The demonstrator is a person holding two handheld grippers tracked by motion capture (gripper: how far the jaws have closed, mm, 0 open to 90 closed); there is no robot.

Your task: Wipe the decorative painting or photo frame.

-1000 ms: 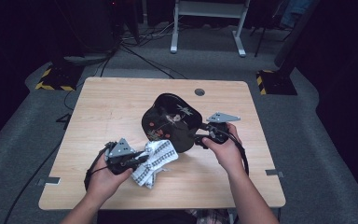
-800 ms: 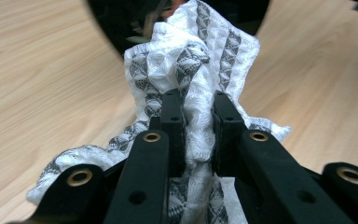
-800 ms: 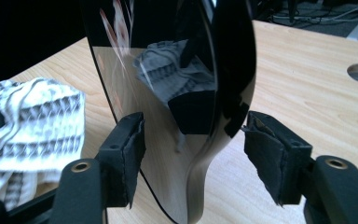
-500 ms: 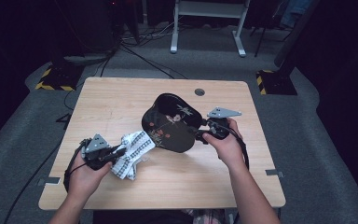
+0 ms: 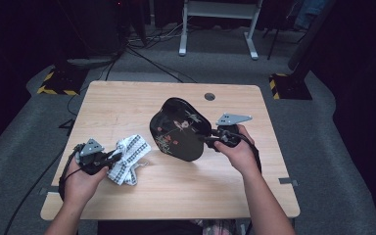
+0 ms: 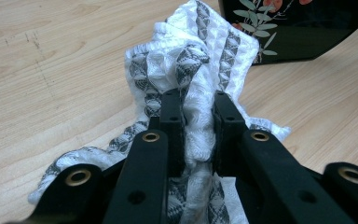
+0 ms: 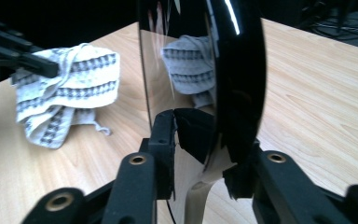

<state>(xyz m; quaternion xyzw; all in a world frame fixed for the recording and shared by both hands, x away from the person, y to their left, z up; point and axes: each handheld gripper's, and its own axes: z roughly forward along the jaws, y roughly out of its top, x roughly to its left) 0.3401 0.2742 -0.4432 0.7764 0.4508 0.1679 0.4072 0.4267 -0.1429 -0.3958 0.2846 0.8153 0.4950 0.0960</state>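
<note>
A white cloth with grey patterned stripes (image 5: 129,156) (image 6: 191,60) (image 7: 65,88) lies bunched on the wooden table (image 5: 127,103), at its front left. My left gripper (image 5: 115,157) (image 6: 198,116) is shut on a fold of it. A black glossy tray with a flower pattern (image 5: 178,129) (image 6: 284,28) (image 7: 237,70) stands tilted up on its edge at the table's middle. My right gripper (image 5: 208,141) (image 7: 200,135) has just been closing on the tray's right rim. The rim sits between its pads, which press on both faces.
A round cable hole (image 5: 209,96) sits near the table's far edge. Behind the table, a white desk frame (image 5: 215,24) and cables lie on the grey floor. Black-and-yellow striped bases (image 5: 58,83) (image 5: 284,81) flank the far corners.
My left gripper has pulled the cloth to the left, away from the tray and down onto the table. The right hand and the tilted tray have stayed in place.
</note>
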